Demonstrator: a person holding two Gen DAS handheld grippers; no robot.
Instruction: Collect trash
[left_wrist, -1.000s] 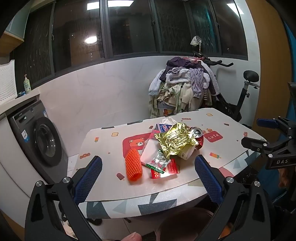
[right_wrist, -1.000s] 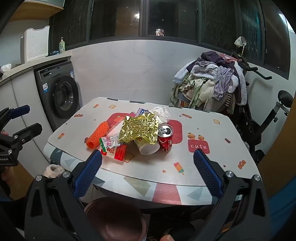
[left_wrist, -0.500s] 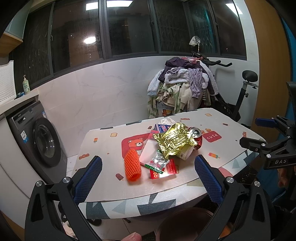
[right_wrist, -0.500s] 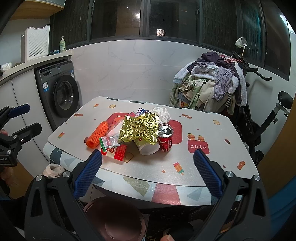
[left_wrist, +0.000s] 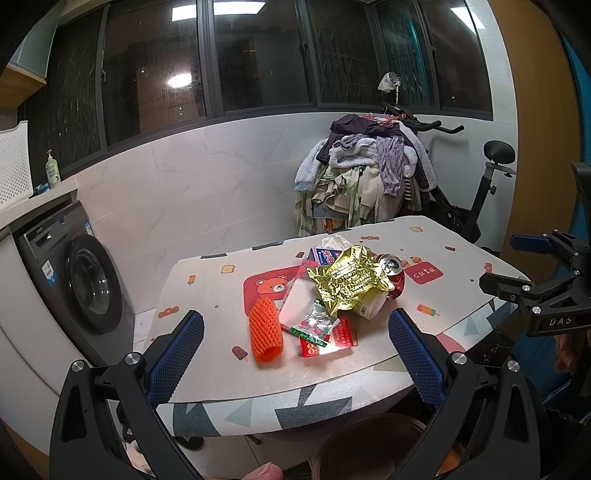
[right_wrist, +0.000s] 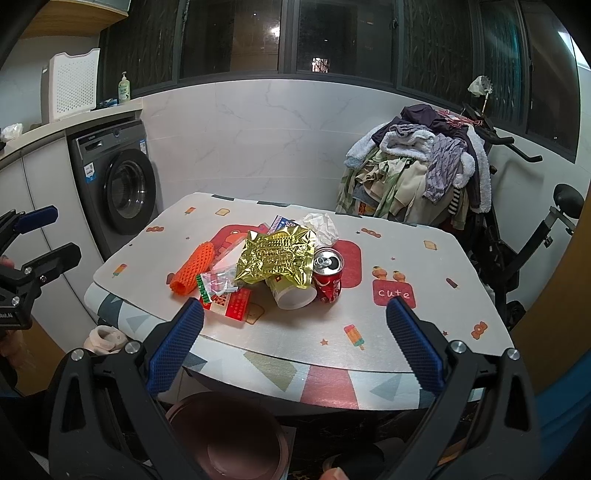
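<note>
Hovering wide open and empty short of the patterned table (left_wrist: 207, 280): left gripper (left_wrist: 291, 345), right gripper (right_wrist: 293, 341).

Lying heaped around the crumpled gold foil bag (right_wrist: 277, 254): red soda can (right_wrist: 328, 273) touching its right, orange foam net sleeve (right_wrist: 192, 267) to its left, white paper cup (right_wrist: 293, 293) tipped under it; sitting below the table edge, brown round bin (right_wrist: 225, 435).

A: What is the gold bag (right_wrist: 277, 256) made of?

B: Shiny crinkly foil. The can (right_wrist: 327, 274) is shiny metal, painted red.

A: And the orange thing (right_wrist: 192, 267)?

B: Soft foam net, full of holes. The cup (right_wrist: 292, 294) looks like smooth paper, and the white ball (right_wrist: 321, 226) is crumpled tissue.

A: The table (right_wrist: 424, 314)?

B: A smooth, slightly shiny cover with printed pictures.

A: The finger pads (left_wrist: 176, 359)?

B: Bumpy blue rubber, on matt black plastic.
</note>
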